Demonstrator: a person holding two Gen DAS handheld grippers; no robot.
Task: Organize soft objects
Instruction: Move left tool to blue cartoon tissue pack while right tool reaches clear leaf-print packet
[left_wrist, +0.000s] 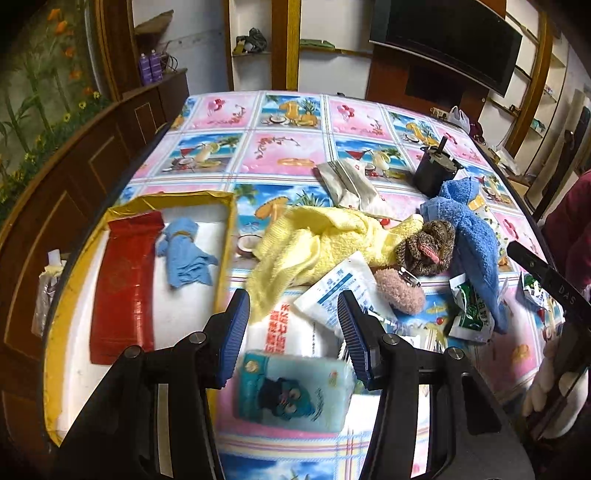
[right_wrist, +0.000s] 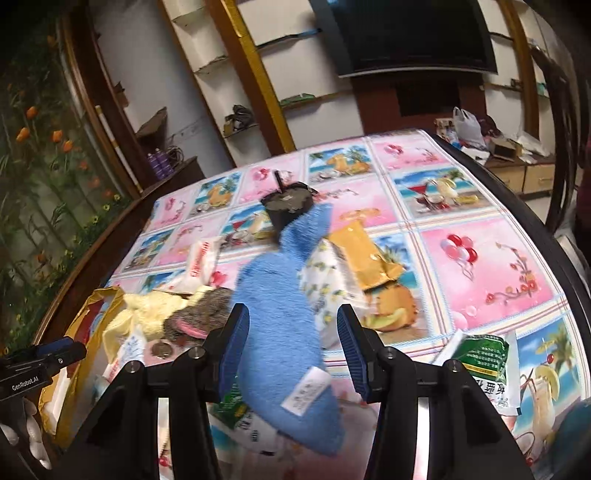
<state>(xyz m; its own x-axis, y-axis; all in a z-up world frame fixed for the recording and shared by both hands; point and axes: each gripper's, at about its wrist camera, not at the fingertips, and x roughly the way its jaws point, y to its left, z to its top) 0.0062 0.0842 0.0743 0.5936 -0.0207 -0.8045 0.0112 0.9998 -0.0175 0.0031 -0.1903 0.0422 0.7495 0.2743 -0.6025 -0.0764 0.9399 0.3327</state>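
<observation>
My left gripper (left_wrist: 293, 332) stands open over a white packet with orange print (left_wrist: 280, 325) and a white-and-blue sachet (left_wrist: 340, 288); its pads touch neither. To its left, a yellow-rimmed box (left_wrist: 227, 236) holds a small blue cloth (left_wrist: 184, 251) and a red packet (left_wrist: 125, 288). A yellow towel (left_wrist: 314, 236), a brown knitted piece (left_wrist: 424, 247) and a pink fluffy clip (left_wrist: 400, 291) lie heaped ahead. My right gripper (right_wrist: 293, 347) is open around a blue towel (right_wrist: 280, 306) that lies on the table between its pads, with a gap on the right side.
A black cylinder with a shaft (right_wrist: 288, 210) stands behind the blue towel. A tan packet (right_wrist: 365, 254), a lemon-print cloth (right_wrist: 325, 280), green sachets (right_wrist: 484, 354) and a teal tissue pack (left_wrist: 295, 391) lie around. The table's dark rim (right_wrist: 546, 229) curves on the right.
</observation>
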